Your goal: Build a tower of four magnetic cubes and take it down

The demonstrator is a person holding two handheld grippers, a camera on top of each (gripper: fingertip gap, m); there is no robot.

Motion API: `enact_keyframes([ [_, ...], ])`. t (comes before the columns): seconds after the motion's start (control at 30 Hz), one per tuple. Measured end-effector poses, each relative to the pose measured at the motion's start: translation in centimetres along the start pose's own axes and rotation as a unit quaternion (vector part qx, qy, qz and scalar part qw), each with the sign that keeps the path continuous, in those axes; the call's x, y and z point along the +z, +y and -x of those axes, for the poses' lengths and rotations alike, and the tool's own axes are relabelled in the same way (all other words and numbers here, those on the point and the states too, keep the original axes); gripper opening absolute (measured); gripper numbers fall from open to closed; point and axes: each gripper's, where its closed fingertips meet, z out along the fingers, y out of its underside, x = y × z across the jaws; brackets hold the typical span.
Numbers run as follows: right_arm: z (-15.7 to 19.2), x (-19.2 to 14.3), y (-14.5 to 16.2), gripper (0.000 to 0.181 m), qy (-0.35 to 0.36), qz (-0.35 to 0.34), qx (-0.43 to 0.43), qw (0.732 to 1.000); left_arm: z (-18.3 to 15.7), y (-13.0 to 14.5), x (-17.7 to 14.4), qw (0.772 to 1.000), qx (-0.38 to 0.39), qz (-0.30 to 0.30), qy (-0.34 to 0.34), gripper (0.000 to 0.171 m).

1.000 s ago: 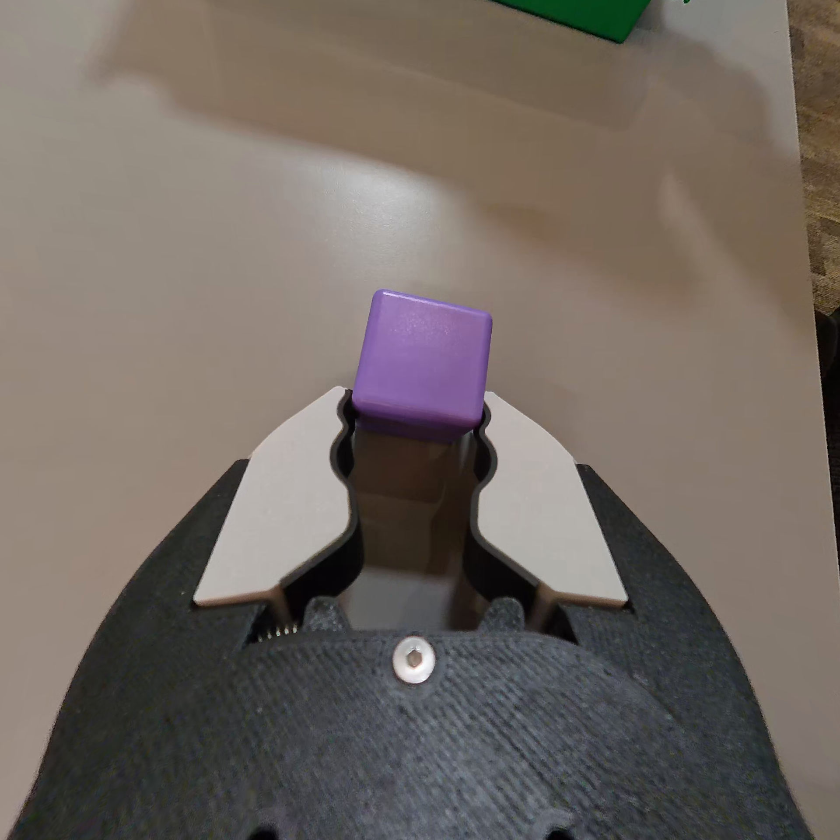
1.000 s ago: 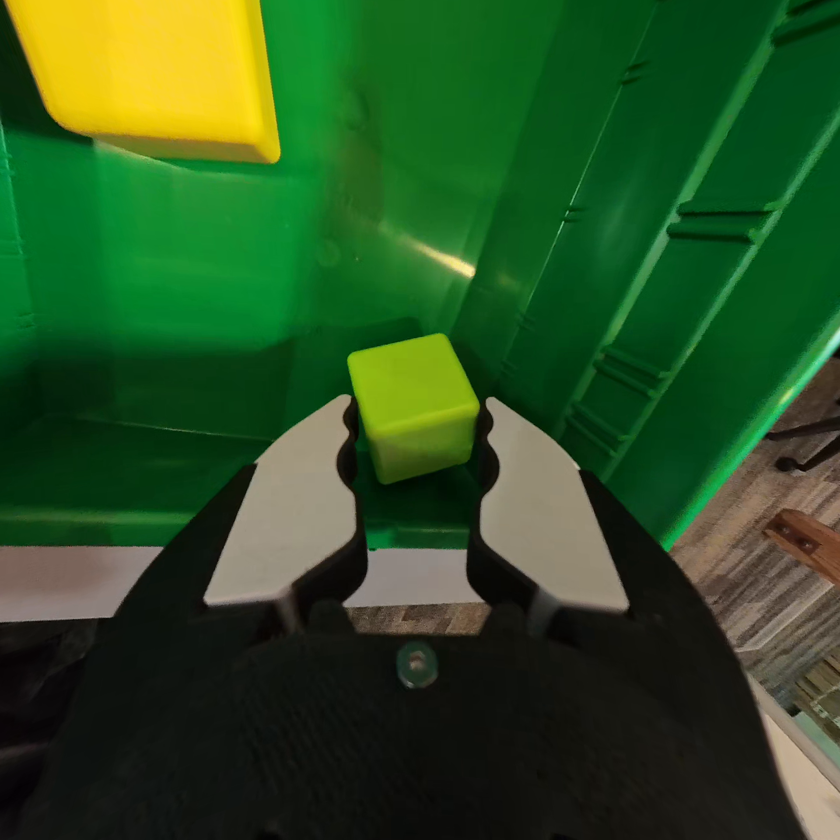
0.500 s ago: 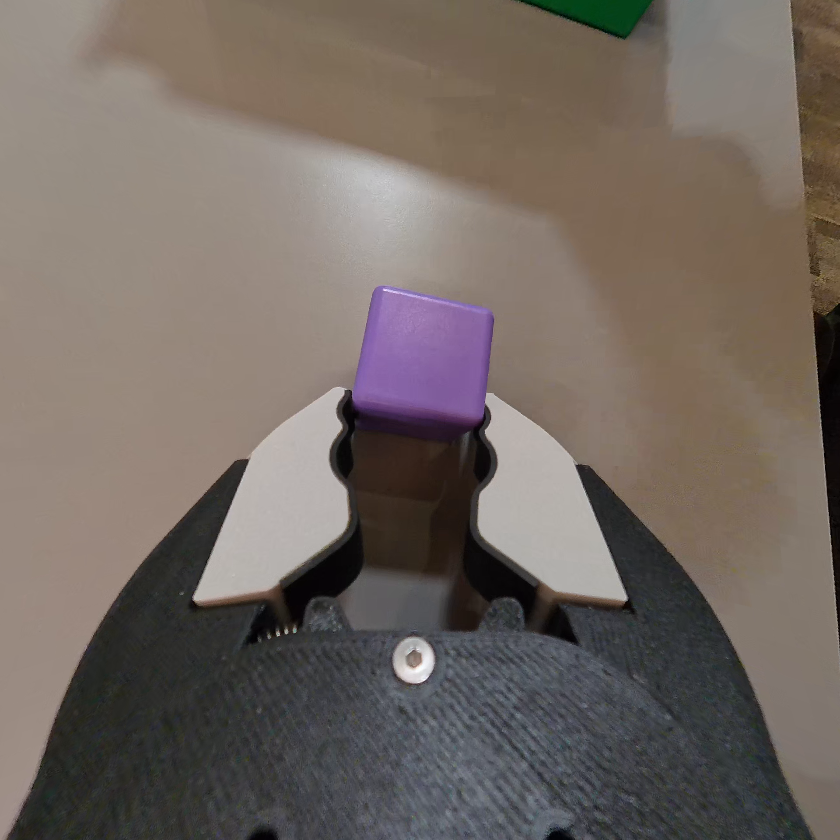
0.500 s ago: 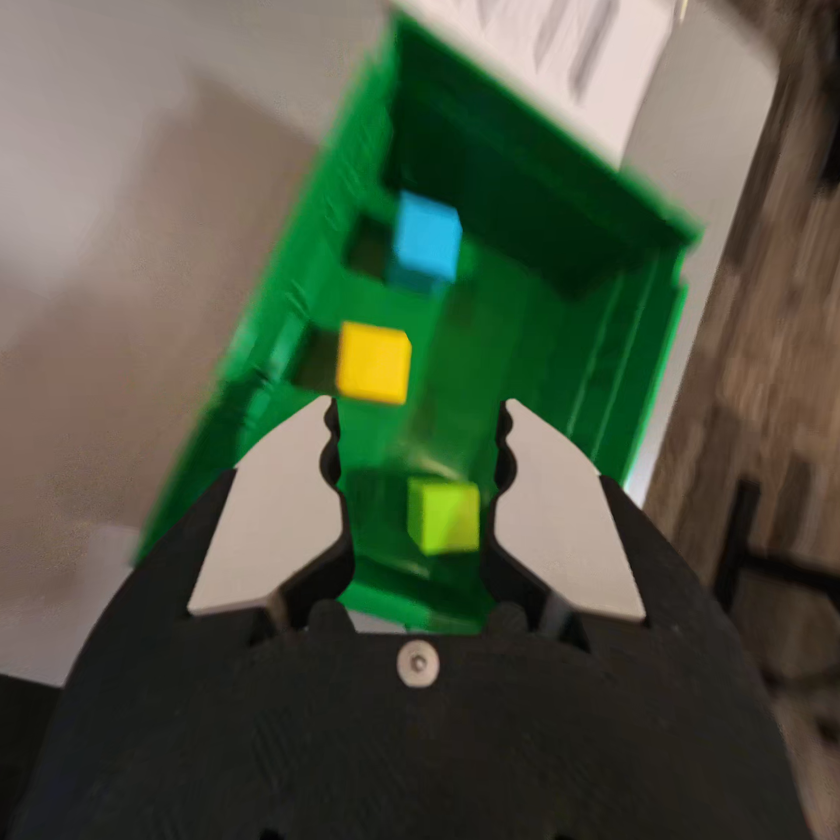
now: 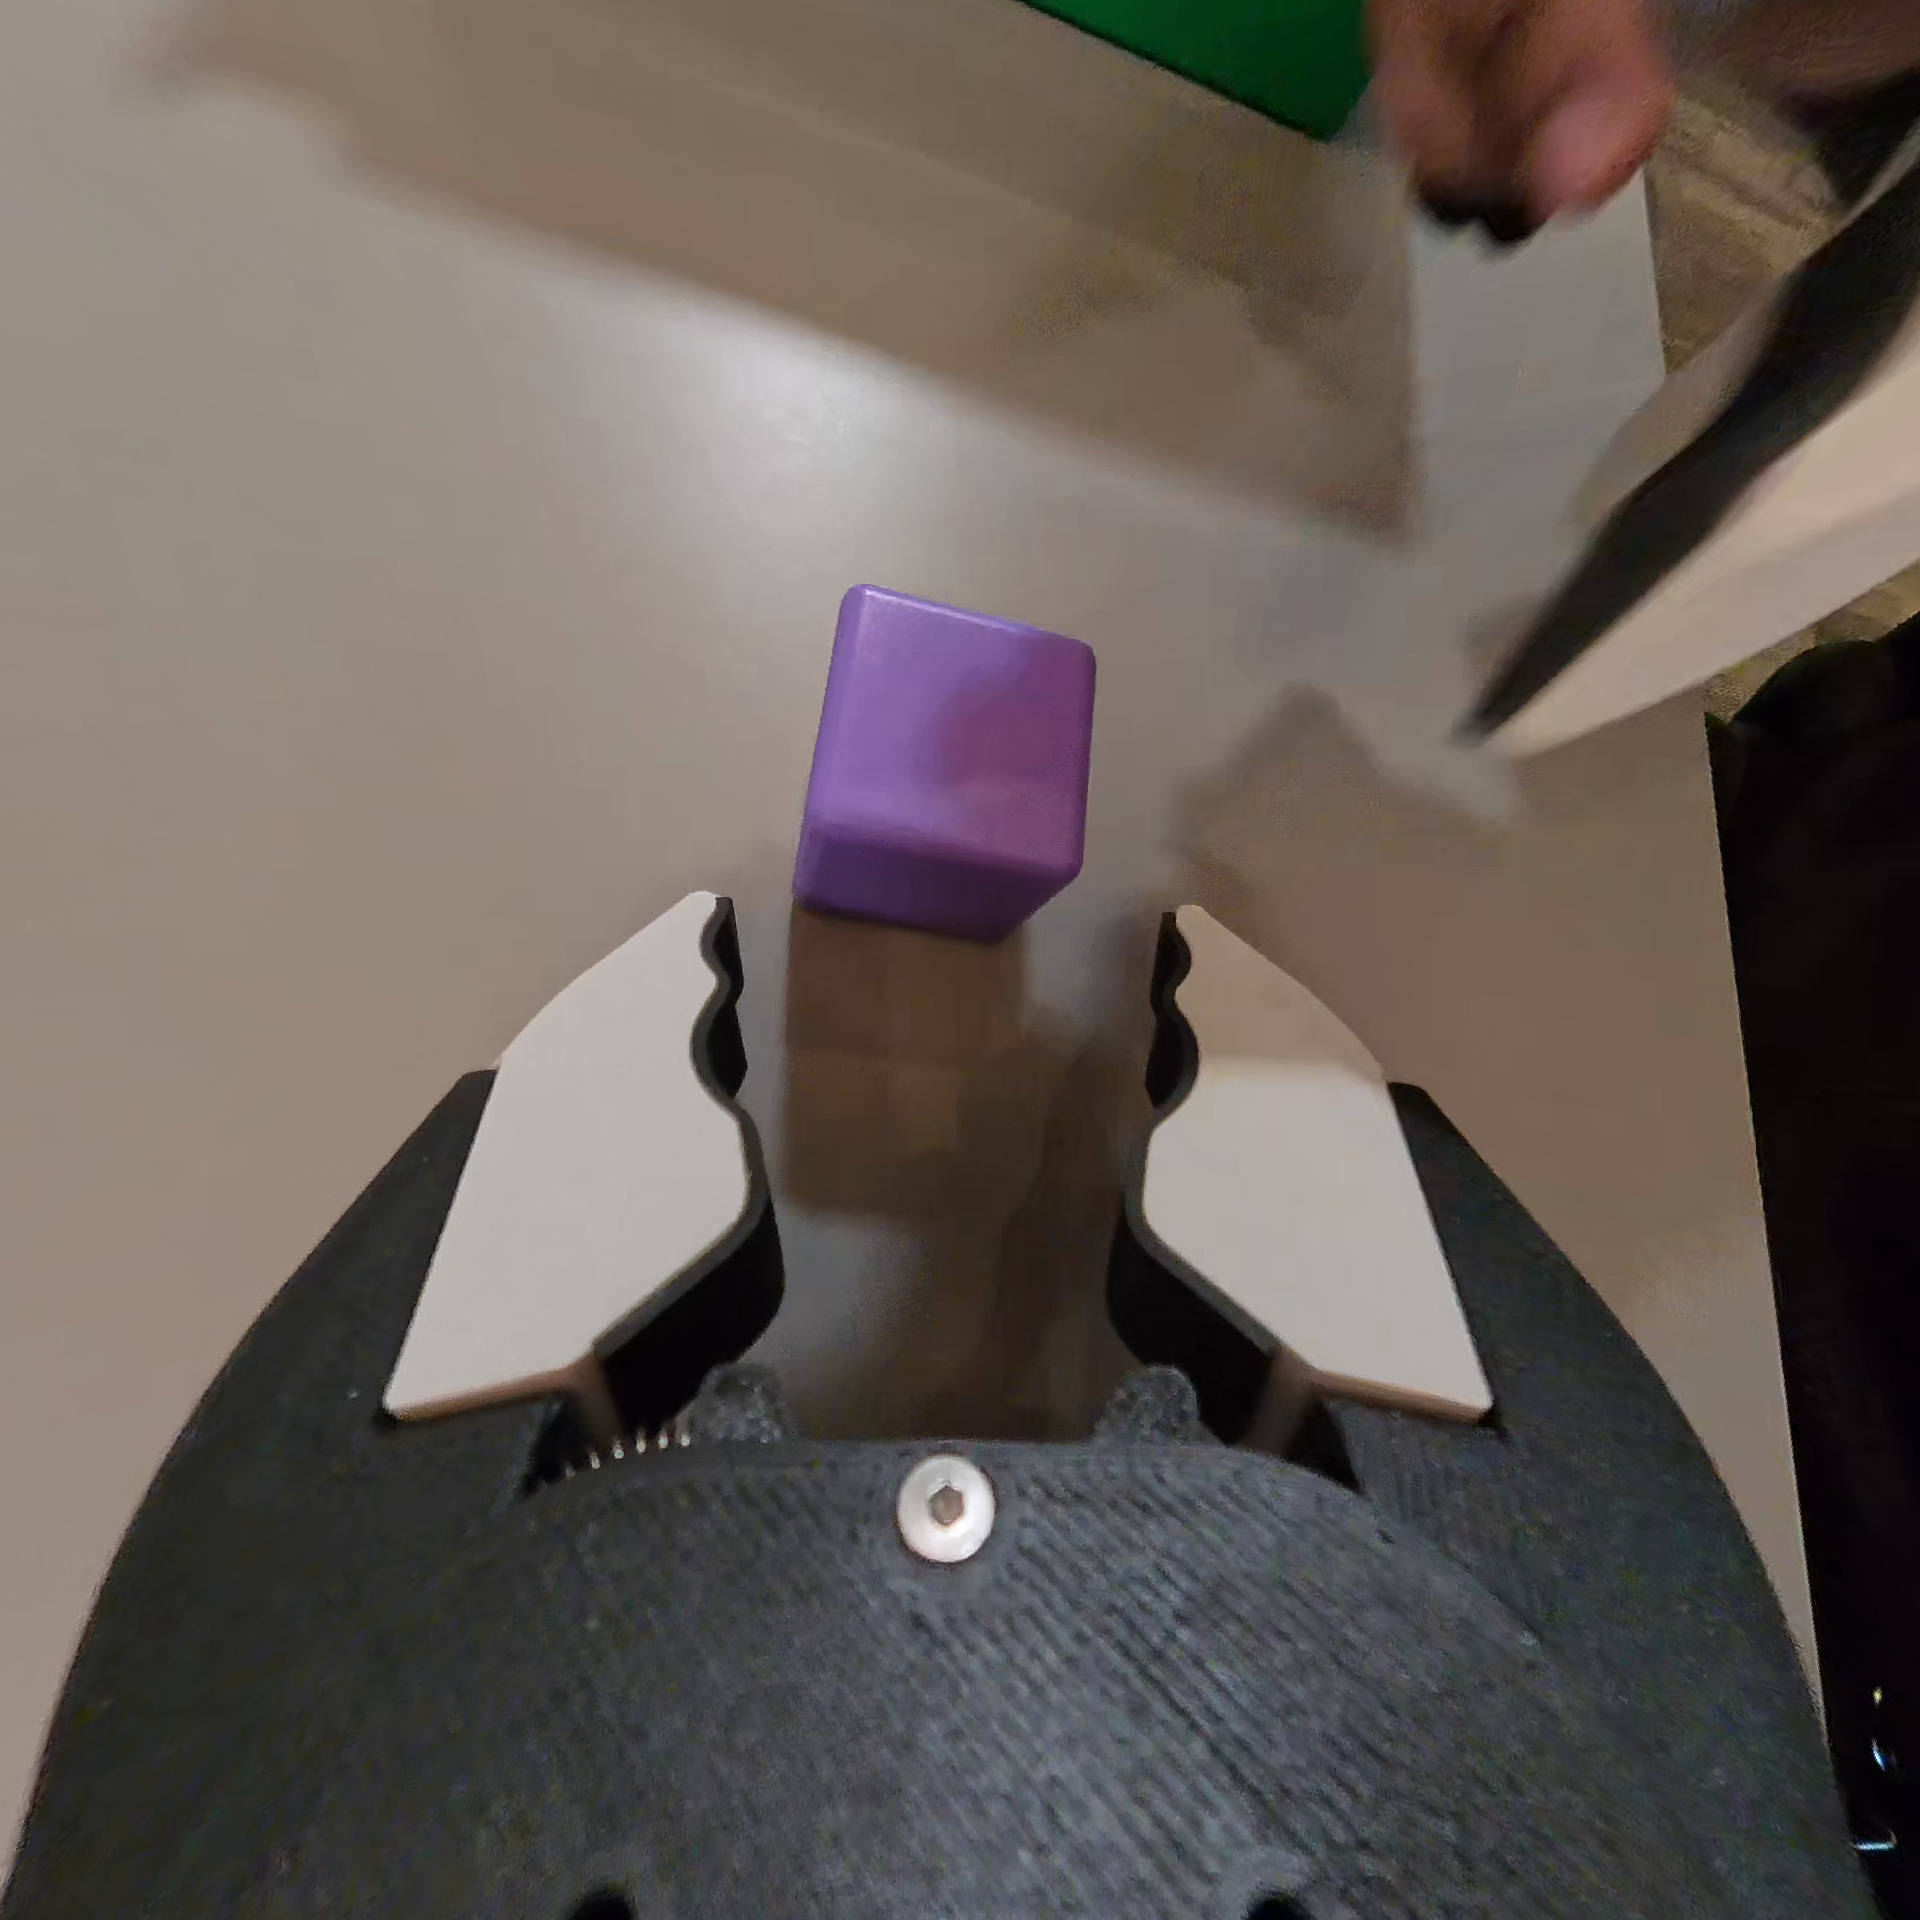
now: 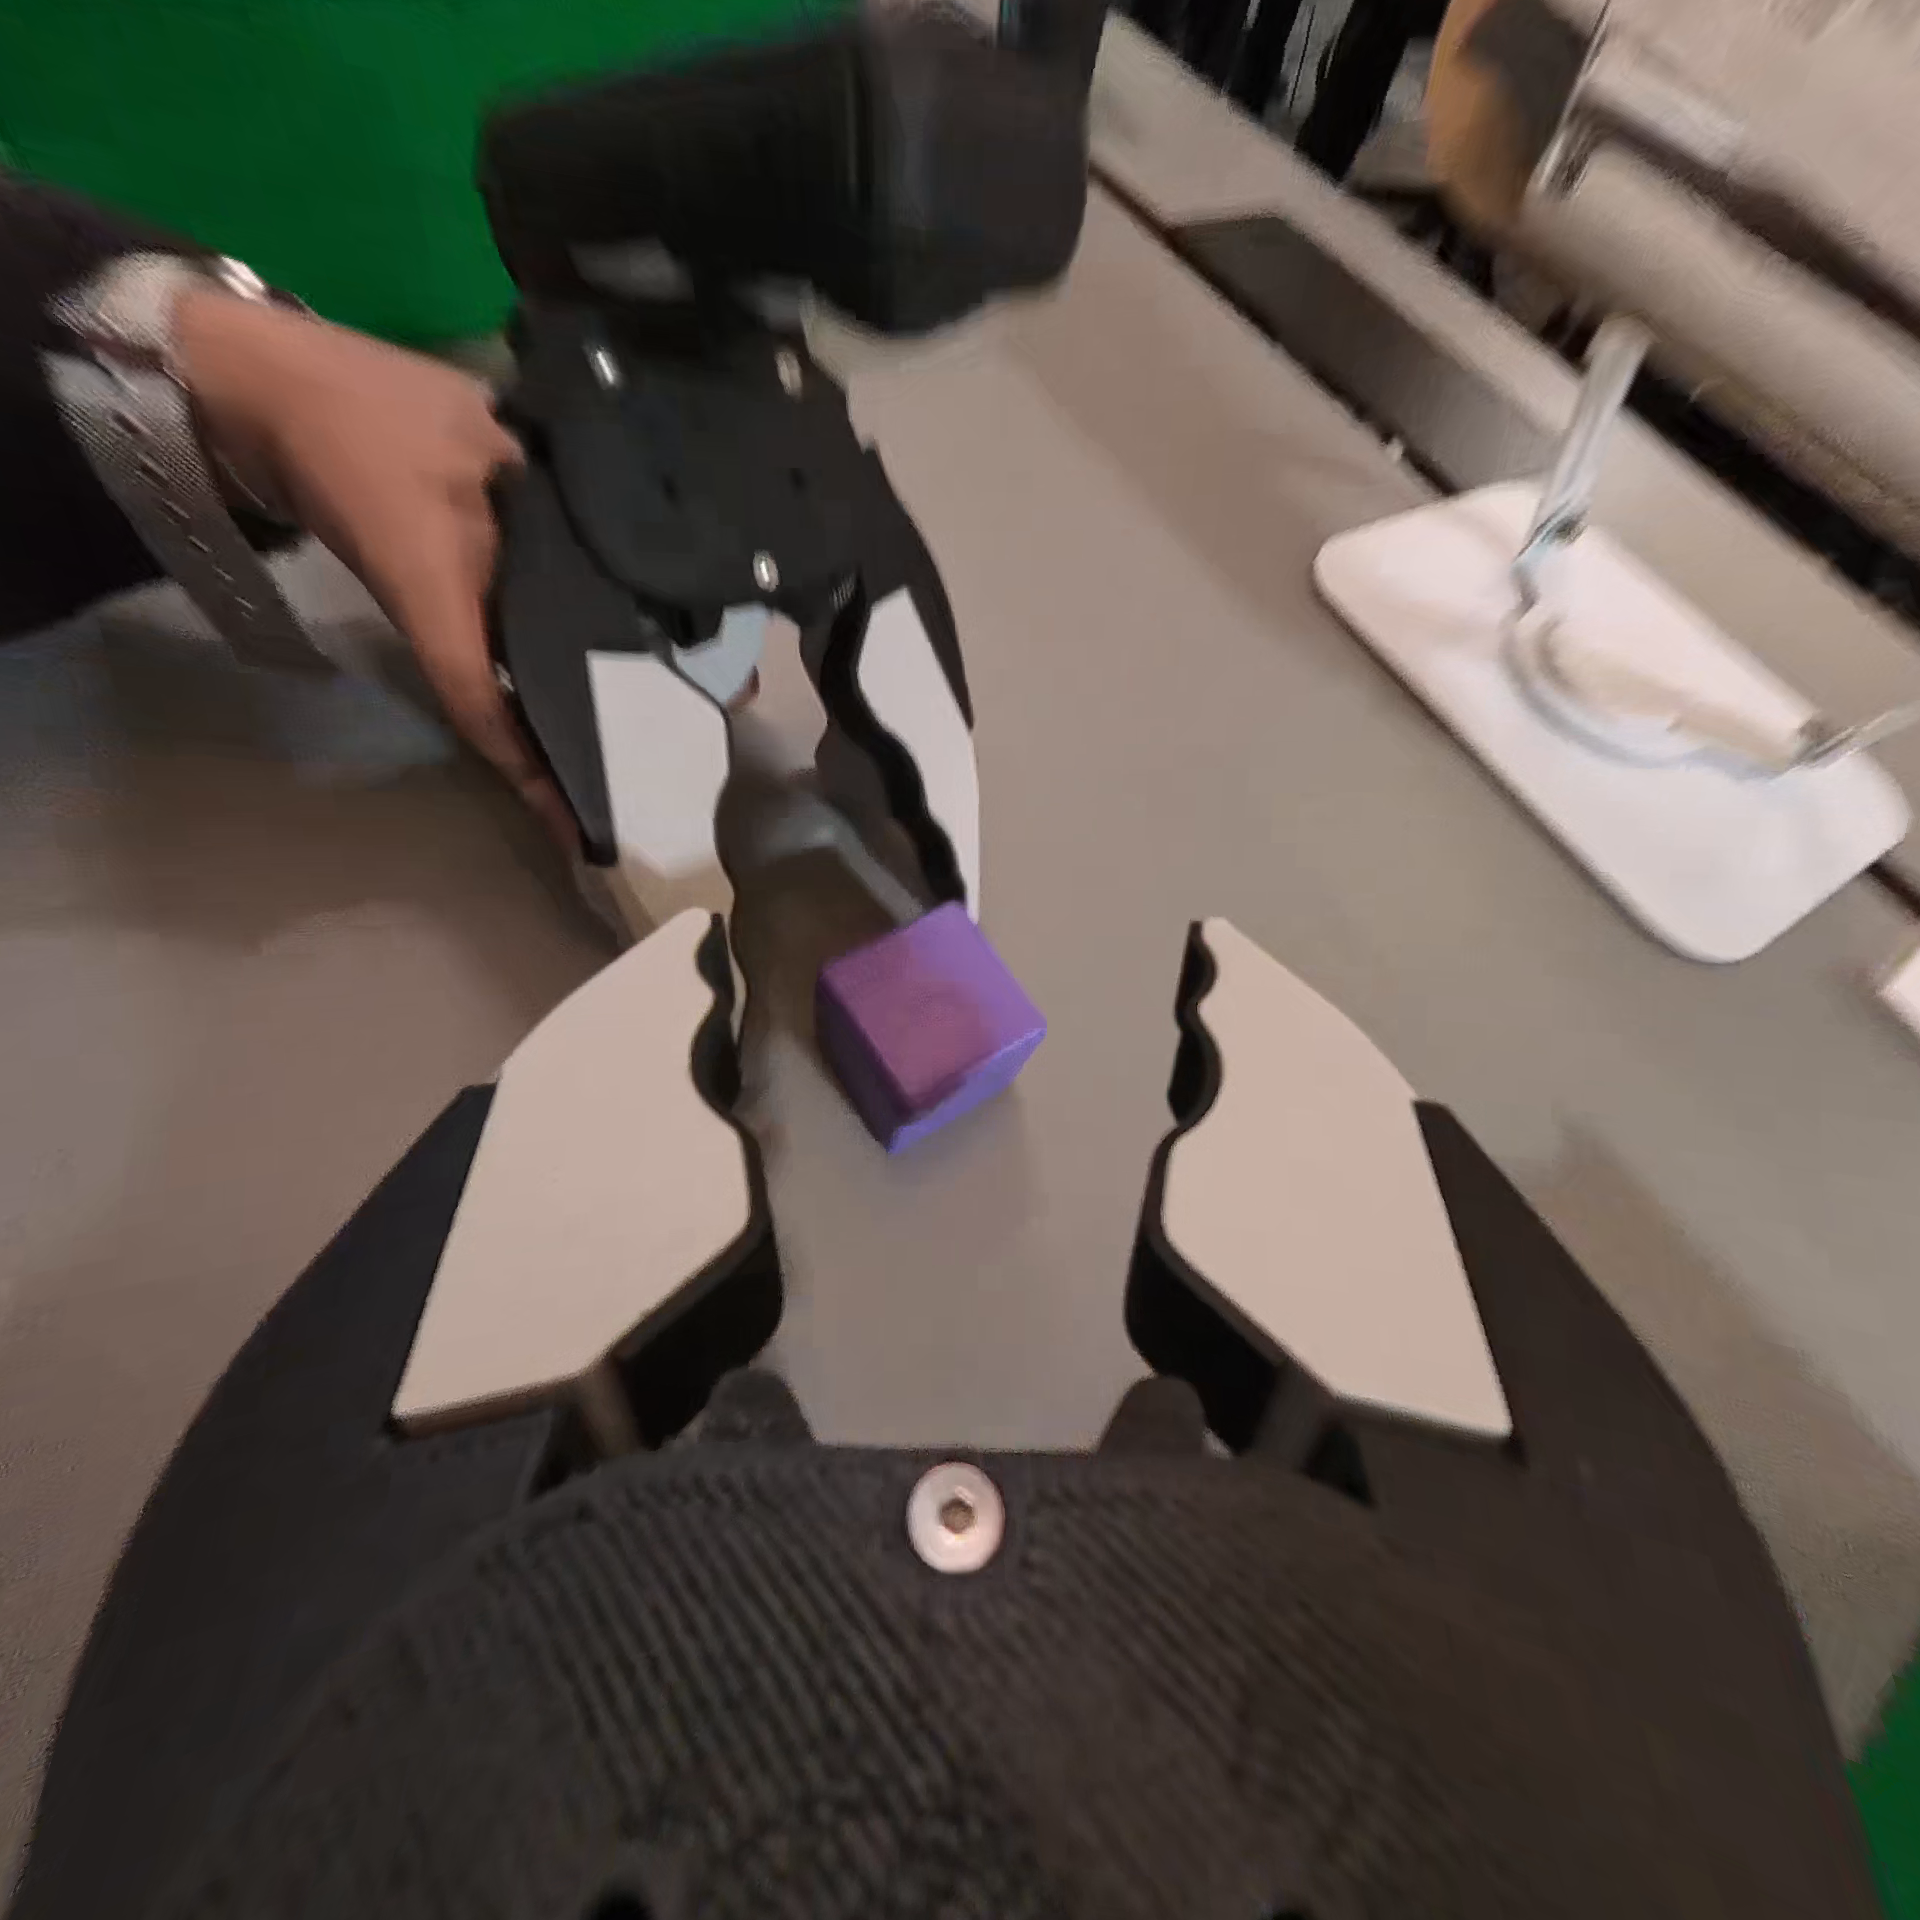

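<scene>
Since the earlier frames: left gripper (image 5: 945, 914) has let go of the purple cube (image 5: 940, 764) it was clamping, and its jaws are now spread wide; right gripper (image 6: 961, 935) has left the green bin and its lime cube and now faces the purple cube.

Left wrist view.
- Left gripper: jaws wide apart, holding nothing.
- Purple cube: rests on the grey table (image 5: 364, 520), just beyond the fingertips, clear of both. It lies nearer the left jaw than the right and is turned a little askew to them. A cube, so no long axis.
- Green bin (image 5: 1226, 52): a corner only, far ahead of the jaws, towards the right.
- Hand (image 5: 1517, 104): blurred, far ahead and to the right of the jaws.
- Blurred black-and-pale blade, ahead to the right: likely a finger of the other gripper, though too smeared to be sure.

Right wrist view.
- Right gripper: jaws wide, empty.
- Purple cube (image 6: 930, 1023): between the fingertips, one corner towards the camera, closer to the left jaw, touching neither.
- Left gripper (image 6: 784, 878): opposite, just beyond the cube, one fingertip about at its far corner; contact cannot be told. A hand (image 6: 384, 520) grips its side.
- White flat stand (image 6: 1621, 769) with a clear stem: well apart, ahead to the right of the jaws.

Judgement: the right gripper's jaws already straddle the cube; the left gripper's stand just short of it.
</scene>
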Motion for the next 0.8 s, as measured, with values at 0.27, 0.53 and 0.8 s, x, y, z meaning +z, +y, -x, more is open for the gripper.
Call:
enact_keyframes([
  [0.27, 0.7, 4.2, 3.5, 0.076, -0.018, 0.026, 0.085, 0.996, -0.1, 0.2, 0.1, 1.0, 0.018, 0.01, -0.002, 0.077],
  [0.53, 0.2, 4.1, 5.0, 0.07, 0.006, 0.056, 0.045, 0.997, -0.1, 0.3, 0.1, 1.0, 0.02, 0.011, -0.005, 0.076],
  [0.8, -0.1, 2.9, 2.8, 0.06, 0.017, 0.018, 0.013, 1.0, 0.0, 0.3, 0.2, 1.0, 0.023, 0.015, -0.012, 0.076],
])
